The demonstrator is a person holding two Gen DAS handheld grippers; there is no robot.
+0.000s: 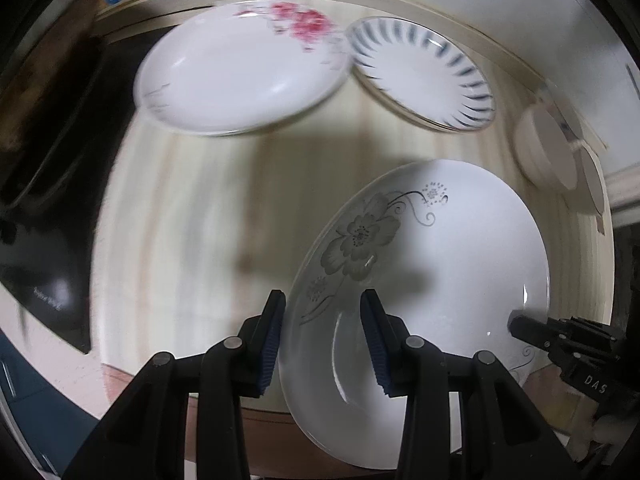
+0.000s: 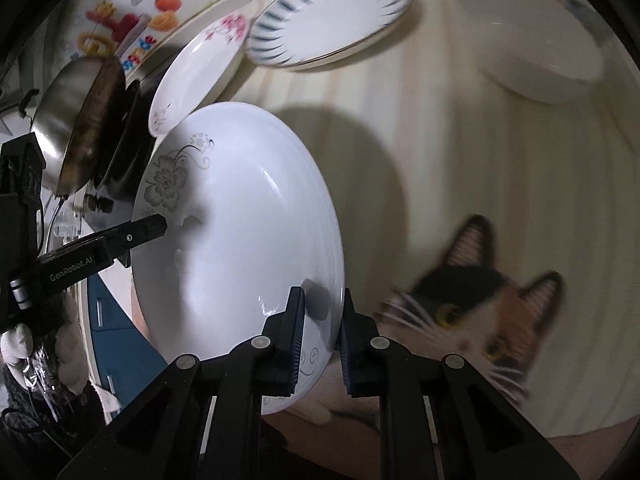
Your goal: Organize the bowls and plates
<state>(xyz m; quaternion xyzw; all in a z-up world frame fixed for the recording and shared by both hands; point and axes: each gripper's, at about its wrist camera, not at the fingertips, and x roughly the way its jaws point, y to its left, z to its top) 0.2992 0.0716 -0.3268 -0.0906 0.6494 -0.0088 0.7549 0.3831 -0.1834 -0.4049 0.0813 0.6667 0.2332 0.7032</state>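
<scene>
A white plate with a grey flower print [image 1: 448, 248] [image 2: 240, 208] hangs tilted above the striped counter, held from two sides. My left gripper [image 1: 322, 300] is shut on its near rim; in the right wrist view the left gripper [image 2: 158, 226] clamps the plate's left edge. My right gripper [image 2: 322, 296] is shut on the opposite rim, and in the left wrist view the right gripper [image 1: 516, 322] touches the plate's right edge. On the counter behind lie a pink-flowered plate [image 1: 240, 76] [image 2: 196, 72], a blue-striped plate [image 1: 424, 76] [image 2: 328, 20] and a white bowl [image 1: 544, 152] [image 2: 536, 40].
A calico cat [image 2: 472, 312] looks up from the counter's near right, close beside the right gripper. A steel wok [image 2: 80, 120] sits on a black stove [image 1: 48, 184] at the left. A wall with fruit pictures [image 2: 132, 20] closes the back.
</scene>
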